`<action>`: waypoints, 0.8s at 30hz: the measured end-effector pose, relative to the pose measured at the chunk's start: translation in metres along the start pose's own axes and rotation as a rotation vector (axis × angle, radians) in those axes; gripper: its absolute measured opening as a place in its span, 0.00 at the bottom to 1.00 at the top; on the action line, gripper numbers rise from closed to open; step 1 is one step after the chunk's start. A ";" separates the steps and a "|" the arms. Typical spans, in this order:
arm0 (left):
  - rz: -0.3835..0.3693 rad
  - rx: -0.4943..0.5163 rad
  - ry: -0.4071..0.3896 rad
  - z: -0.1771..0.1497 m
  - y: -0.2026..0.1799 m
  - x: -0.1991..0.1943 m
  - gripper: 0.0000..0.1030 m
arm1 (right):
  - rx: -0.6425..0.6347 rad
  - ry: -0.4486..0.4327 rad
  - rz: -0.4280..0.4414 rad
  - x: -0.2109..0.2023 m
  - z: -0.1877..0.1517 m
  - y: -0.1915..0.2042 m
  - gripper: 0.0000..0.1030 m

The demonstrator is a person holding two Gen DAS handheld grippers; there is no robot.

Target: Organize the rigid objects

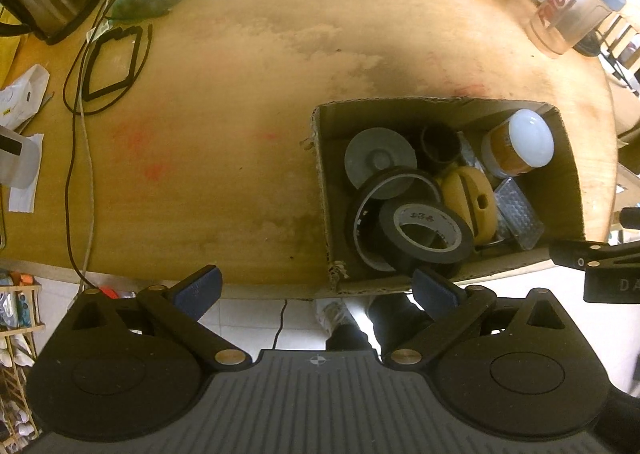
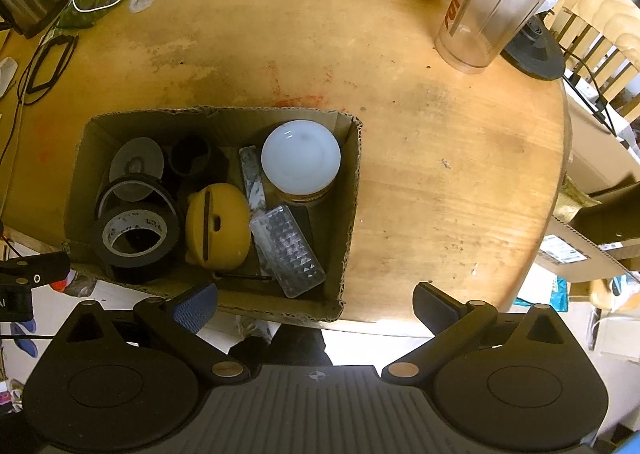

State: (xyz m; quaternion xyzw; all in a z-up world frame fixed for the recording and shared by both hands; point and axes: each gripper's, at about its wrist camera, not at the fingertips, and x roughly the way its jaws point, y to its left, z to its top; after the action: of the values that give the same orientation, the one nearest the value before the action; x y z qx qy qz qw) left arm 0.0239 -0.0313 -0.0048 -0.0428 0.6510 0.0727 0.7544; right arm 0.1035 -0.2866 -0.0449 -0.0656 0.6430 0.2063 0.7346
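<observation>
Worn round wooden table (image 2: 440, 158) bears cardboard box (image 2: 352, 174); both hand-held grippers gape wide, empty.

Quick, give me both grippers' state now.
Left gripper: open, holding nothing.
Right gripper: open, holding nothing.

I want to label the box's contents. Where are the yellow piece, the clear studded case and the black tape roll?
yellow piece (image 2: 218, 232), right wrist view, on its domed top.
clear studded case (image 2: 294, 250), right wrist view, on its faceted lid.
black tape roll (image 1: 426, 236), left wrist view, on its outer band.
</observation>
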 end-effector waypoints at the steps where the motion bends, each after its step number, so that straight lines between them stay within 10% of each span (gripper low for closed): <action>1: 0.000 0.000 0.000 0.000 0.000 0.000 1.00 | 0.000 0.000 0.000 0.000 0.000 0.000 1.00; 24: -0.011 -0.009 0.003 0.002 0.001 0.001 1.00 | 0.002 -0.001 0.002 0.000 0.002 0.001 1.00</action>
State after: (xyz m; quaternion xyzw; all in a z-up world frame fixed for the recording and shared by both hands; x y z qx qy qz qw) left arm 0.0259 -0.0296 -0.0052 -0.0500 0.6516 0.0711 0.7535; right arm 0.1052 -0.2854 -0.0441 -0.0643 0.6427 0.2063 0.7350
